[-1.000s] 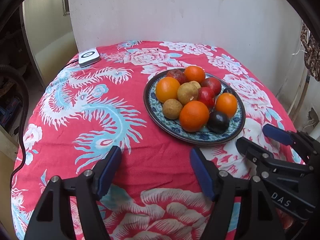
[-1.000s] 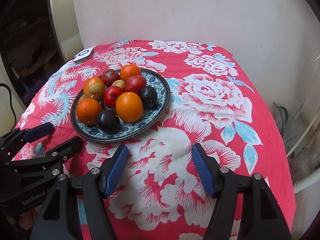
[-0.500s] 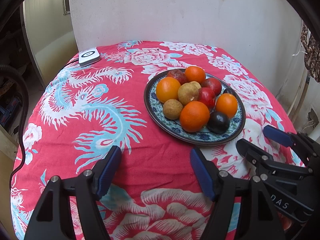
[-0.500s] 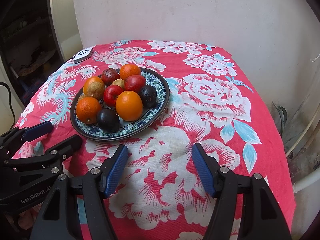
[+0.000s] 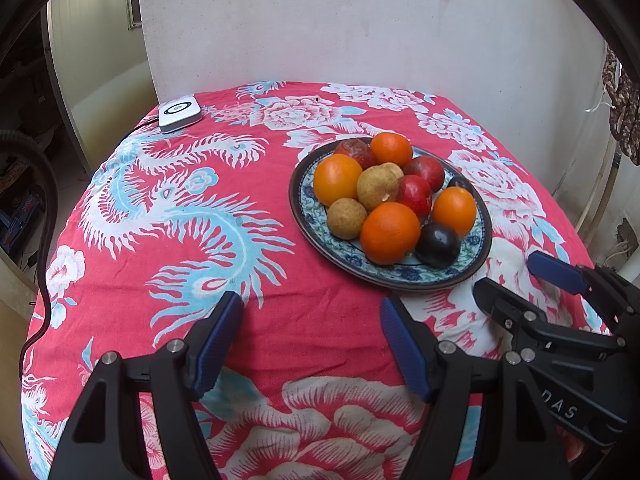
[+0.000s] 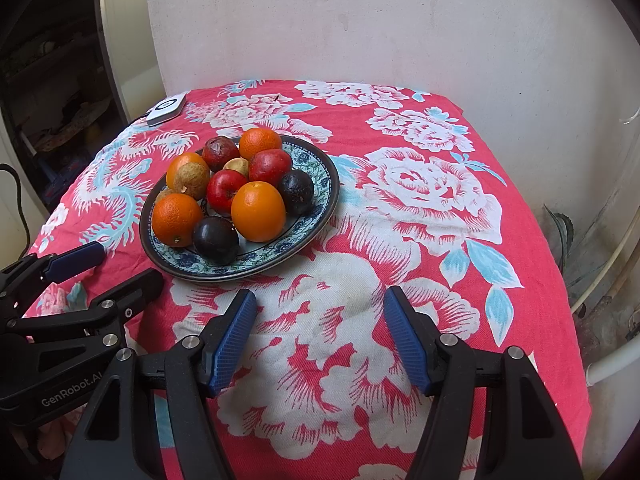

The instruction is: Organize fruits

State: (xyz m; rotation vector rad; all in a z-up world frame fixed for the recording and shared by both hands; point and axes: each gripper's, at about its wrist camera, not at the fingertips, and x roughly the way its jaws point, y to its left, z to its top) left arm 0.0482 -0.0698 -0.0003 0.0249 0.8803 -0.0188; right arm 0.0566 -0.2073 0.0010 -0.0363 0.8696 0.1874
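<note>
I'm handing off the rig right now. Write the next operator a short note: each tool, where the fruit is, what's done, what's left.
Left tool: open, empty, above the cloth near the plate.
Right tool: open, empty, beside it.
All fruit sits piled on the patterned plate: oranges, red fruits, dark plums, brown fruits.
Done: nothing sorted.
Left: all of the organizing.

chg: none I can see | L gripper (image 5: 310, 330) + R gripper (image 6: 320, 330) same spots, same gap | plate (image 6: 324, 200) + fruit unmoved
</note>
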